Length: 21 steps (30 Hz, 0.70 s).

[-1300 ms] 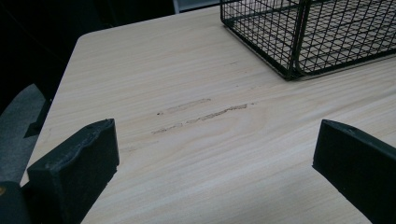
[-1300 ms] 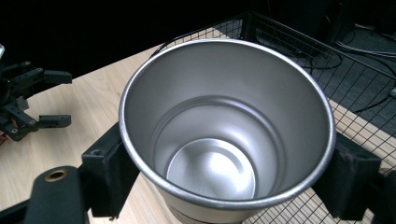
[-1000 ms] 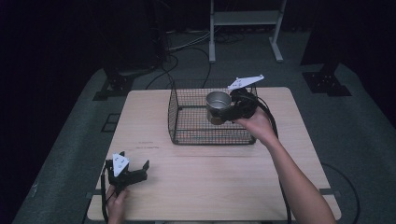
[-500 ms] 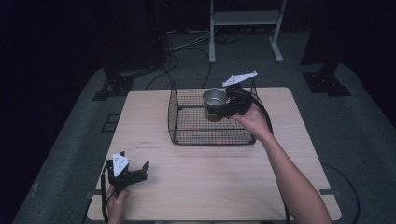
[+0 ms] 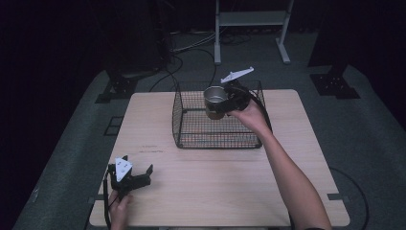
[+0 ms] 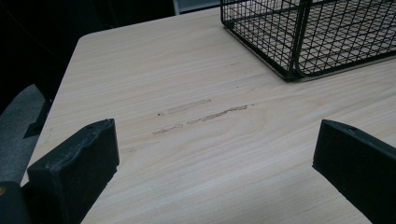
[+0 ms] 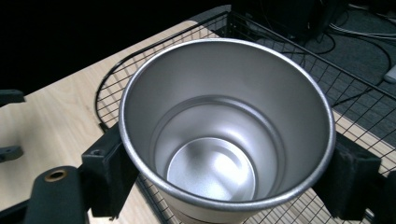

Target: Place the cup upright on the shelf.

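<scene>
Down at the near left corner of the pale wooden table [image 5: 206, 191], the person's left hand [image 5: 117, 211] holds the left gripper [image 5: 135, 175] low over the board, a white three-cornered plate on its top. Its two black jaws are spread wide with nothing between them; in the left gripper view only bare wood grain lies in the gap, with a few faint dark scuff marks [image 6: 205, 114] on the surface ahead and a corner of the basket beyond them.

Moving toward the middle, the black wire-mesh basket [image 5: 189, 139] sits on the far half of the table, open at the top, its near wall running along the table's width.

At the basket's far right corner is the shiny round metal cup [image 5: 215, 101]. It is upright, mouth open upward, and held above the basket's floor, inside the line of the rim. The right gripper [image 5: 229, 102] pinches it: in the right gripper view the two black jaws press against opposite sides of the cup's wall just below the lip, and the cup's empty, bright interior [image 7: 212, 170] shows down to the bottom. The right hand [image 5: 251, 112] and bare forearm reach in from the near right edge, across the table.
</scene>
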Each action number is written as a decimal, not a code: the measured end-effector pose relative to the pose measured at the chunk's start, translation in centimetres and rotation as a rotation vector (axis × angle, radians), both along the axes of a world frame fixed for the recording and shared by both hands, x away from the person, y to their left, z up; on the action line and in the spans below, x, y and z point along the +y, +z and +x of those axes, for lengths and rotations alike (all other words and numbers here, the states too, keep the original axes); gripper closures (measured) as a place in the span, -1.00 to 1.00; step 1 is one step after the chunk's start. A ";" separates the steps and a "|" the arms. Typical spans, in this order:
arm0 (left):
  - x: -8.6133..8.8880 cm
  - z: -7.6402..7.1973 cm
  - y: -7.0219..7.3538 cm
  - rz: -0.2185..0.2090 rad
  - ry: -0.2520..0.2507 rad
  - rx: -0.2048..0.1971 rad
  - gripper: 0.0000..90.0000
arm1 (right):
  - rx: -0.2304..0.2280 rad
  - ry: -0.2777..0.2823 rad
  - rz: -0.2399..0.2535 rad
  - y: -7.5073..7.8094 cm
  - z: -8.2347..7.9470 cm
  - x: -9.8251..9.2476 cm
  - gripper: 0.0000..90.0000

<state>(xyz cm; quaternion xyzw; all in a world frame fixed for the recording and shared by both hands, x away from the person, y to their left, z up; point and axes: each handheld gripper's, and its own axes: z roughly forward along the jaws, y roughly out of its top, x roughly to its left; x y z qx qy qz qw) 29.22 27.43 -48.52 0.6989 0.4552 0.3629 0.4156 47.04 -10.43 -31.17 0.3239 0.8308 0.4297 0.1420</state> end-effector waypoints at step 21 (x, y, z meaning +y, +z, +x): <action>0.0 -0.1 0.0 0.003 -0.001 0.006 -1.00 | 0.065 -0.036 -0.040 -3.3 3.2 0.8 -0.61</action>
